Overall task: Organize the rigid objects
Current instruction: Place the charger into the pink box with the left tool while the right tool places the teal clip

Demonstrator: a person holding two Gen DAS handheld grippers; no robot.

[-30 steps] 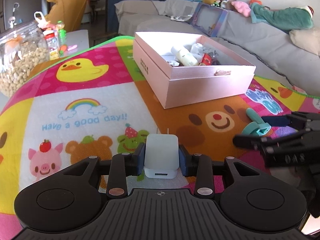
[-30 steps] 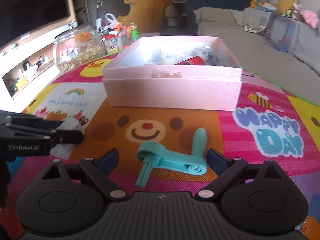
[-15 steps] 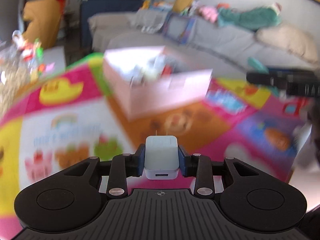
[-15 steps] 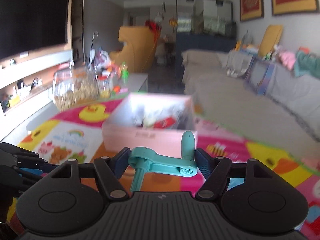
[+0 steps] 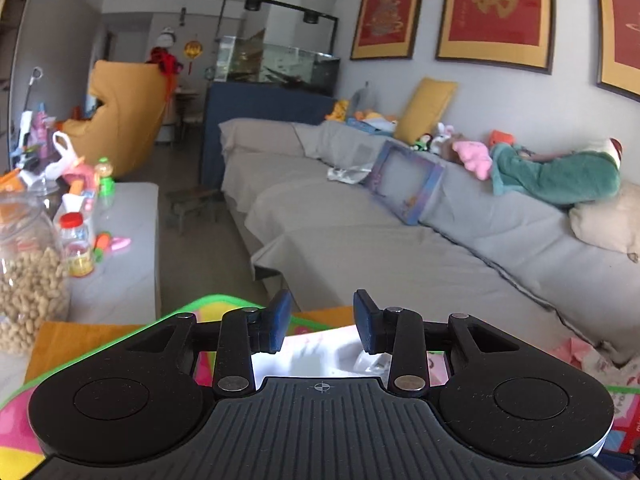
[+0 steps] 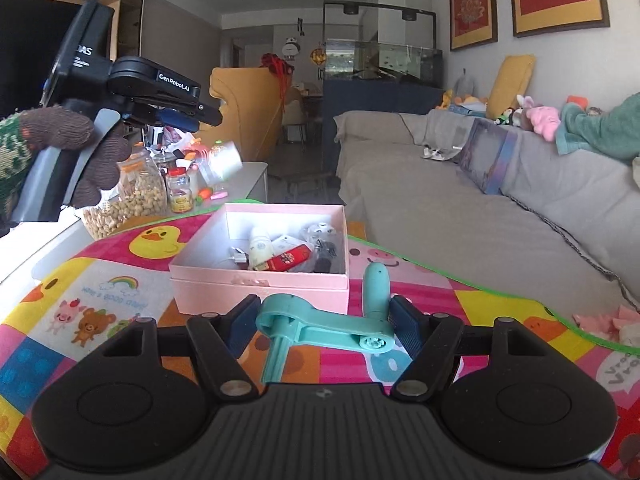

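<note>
The bright play mat (image 6: 120,280) covers the table, and the pink box (image 6: 260,284) sits on it, open and partly full. My left gripper (image 5: 318,320) is up over the box, wide open with nothing in it. A blurry white block (image 6: 226,162) shows just under it. My right gripper (image 6: 326,316) is squeezing the teal handle (image 6: 320,326), just in front of the box. I should lift it over the rim, find a free spot, then let go low and gently.
</note>
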